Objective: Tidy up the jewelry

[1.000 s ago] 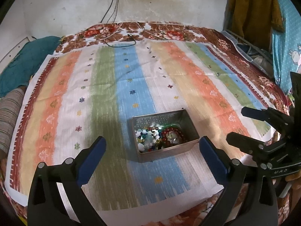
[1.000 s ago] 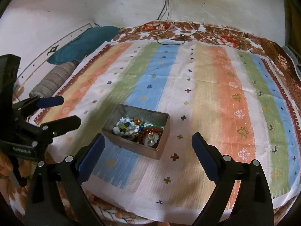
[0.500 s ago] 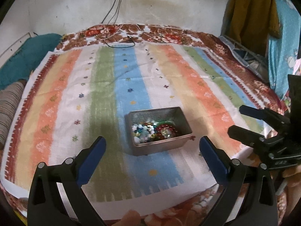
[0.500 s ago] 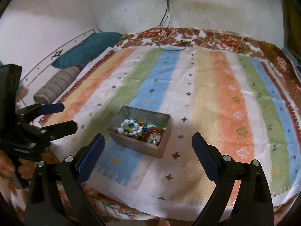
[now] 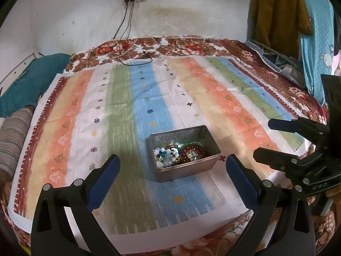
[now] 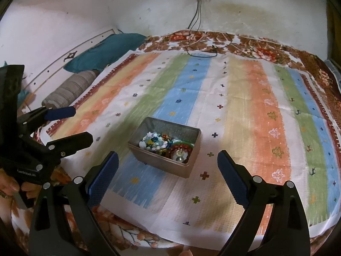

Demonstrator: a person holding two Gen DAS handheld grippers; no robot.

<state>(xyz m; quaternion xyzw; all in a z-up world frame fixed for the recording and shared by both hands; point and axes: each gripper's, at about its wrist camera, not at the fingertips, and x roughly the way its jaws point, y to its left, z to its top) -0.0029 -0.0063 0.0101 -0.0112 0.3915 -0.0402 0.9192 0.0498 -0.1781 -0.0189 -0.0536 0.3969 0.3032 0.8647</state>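
A small open metal tin (image 5: 187, 171) (image 6: 162, 164) sits on the striped cloth, on the blue and white stripes. Inside it lie mixed coloured beads (image 5: 167, 155) (image 6: 154, 141) and a dark red beaded bracelet (image 5: 192, 150) (image 6: 180, 149). My left gripper (image 5: 172, 162) (image 6: 82, 125) is open and empty, held above the cloth just short of the tin. Equally wide open and empty, my right gripper (image 6: 167, 160) (image 5: 261, 137) hovers on the tin's other side. Each gripper shows at the edge of the other's view.
The striped cloth (image 5: 119, 111) (image 6: 255, 111) covers a bed with a floral sheet (image 5: 191, 47). A teal pillow (image 6: 102, 51) and a striped bolster (image 6: 70, 89) lie at the left. Cables (image 5: 136, 61) trail at the far end. Clothes (image 5: 279, 15) hang at the right.
Both grippers have drawn back and risen, so the tin looks smaller and farther off. Both stay open, and the tin has not moved.
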